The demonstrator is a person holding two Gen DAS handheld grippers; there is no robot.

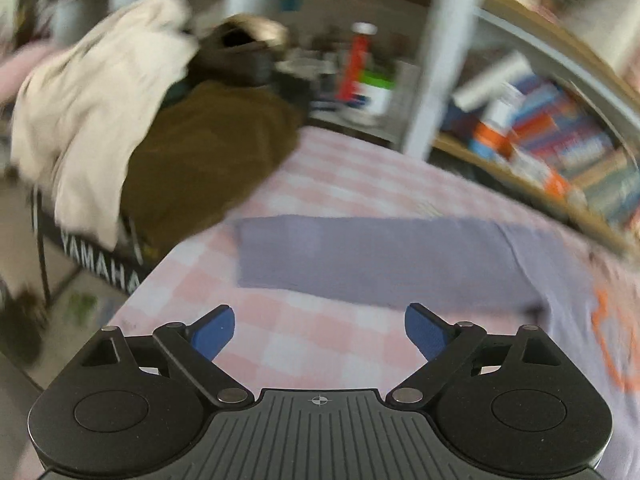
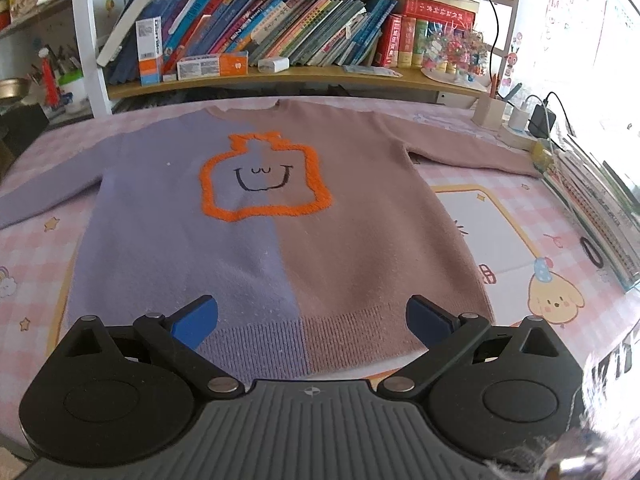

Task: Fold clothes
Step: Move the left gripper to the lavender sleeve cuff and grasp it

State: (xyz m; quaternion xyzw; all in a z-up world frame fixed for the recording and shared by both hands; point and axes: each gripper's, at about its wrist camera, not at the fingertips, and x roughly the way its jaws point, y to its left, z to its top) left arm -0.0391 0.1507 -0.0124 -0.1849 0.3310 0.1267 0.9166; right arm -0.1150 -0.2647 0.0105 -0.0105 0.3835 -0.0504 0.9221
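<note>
surface: pink checked tablecloth (image 2: 520, 208) | on it: two-tone sweater (image 2: 280, 240), spread flat

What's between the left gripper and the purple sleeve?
Only bare pink checked cloth lies between the left hand-held gripper and the purple sleeve, seen in the left wrist view.

My left claw (image 1: 320, 332) hangs with its blue fingers (image 1: 214, 332) spread wide and nothing between them, above the pink checked bench (image 1: 340, 184). Ahead lies the sweater's lilac sleeve (image 1: 360, 256), flat. At far left, brown and cream clothes (image 1: 160, 128) are heaped. The view is blurred.
</note>
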